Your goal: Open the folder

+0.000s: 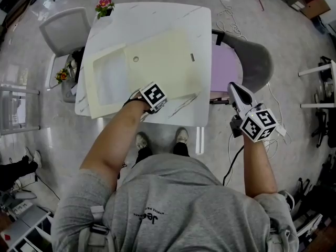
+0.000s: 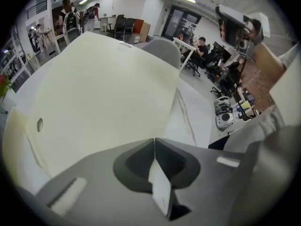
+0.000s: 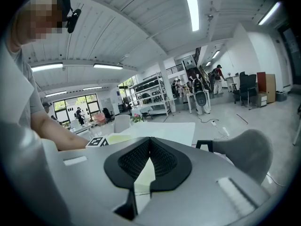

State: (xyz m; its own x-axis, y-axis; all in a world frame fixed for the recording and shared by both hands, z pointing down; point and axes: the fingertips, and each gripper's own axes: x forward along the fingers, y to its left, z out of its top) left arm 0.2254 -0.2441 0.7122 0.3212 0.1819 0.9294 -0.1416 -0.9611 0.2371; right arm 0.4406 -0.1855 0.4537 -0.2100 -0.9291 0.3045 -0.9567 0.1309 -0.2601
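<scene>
folder [image 1: 157, 56] flat, askew on table [image 1: 202, 28], near edge by front rim | left gripper [image 2: 154, 141] clenched on that edge | right gripper [image 1: 235, 91] closed, empty, off table's right by chair [image 1: 257, 62] | bare tabletop far and right | flowers [image 1: 104, 5] at far-left corner

Folder [image 1: 157, 62] covers table [image 1: 202, 25]; bare strip right; chair [image 1: 257, 62] beside.

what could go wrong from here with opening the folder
1. The jaws of the left gripper are together at the near edge of the folder. If they caught both layers or none, the whole folder may lift, or nothing opens.
2. The right gripper hangs beside the table, so nothing pins the folder and it may slide.
</scene>
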